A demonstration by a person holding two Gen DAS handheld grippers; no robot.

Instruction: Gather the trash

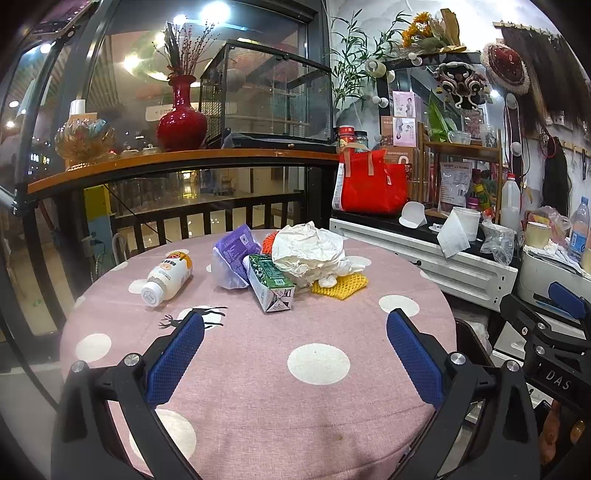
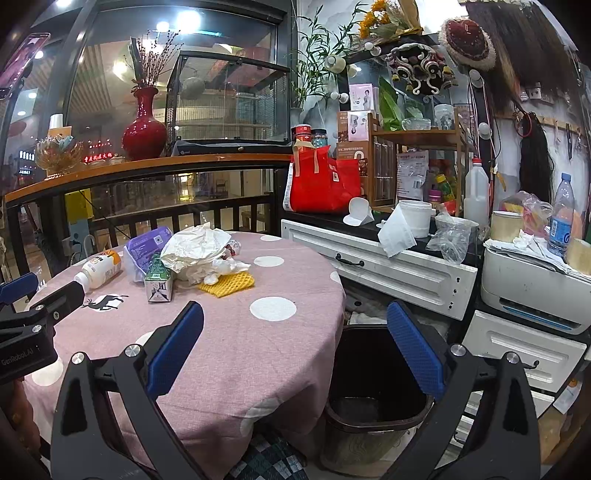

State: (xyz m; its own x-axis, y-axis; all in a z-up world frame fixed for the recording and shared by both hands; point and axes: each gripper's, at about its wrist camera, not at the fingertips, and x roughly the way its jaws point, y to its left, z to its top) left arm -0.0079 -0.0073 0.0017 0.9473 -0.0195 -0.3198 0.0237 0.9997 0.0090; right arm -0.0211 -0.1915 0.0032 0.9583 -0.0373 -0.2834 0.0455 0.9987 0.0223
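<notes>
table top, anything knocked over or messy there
Yes. The milk bottle lies on its side, left of the pile. The green carton is tipped over against a crumpled white paper wad, with a purple packet and yellow foam net around it.

A round table (image 1: 258, 369) wears a pink cloth with white dots. Behind it a dark railing (image 1: 207, 214) carries a wooden ledge (image 1: 184, 158) with a red vase (image 1: 181, 118) and a glass case (image 1: 266, 92). Ceiling lights (image 1: 216, 11) glare in the window above. To the right a white cabinet (image 2: 399, 269) stands against a pale wall (image 1: 380, 22), crowded with a red bag (image 2: 323, 181) and a wooden shelf (image 2: 417, 162). A printer (image 2: 532, 288) sits further right.
</notes>
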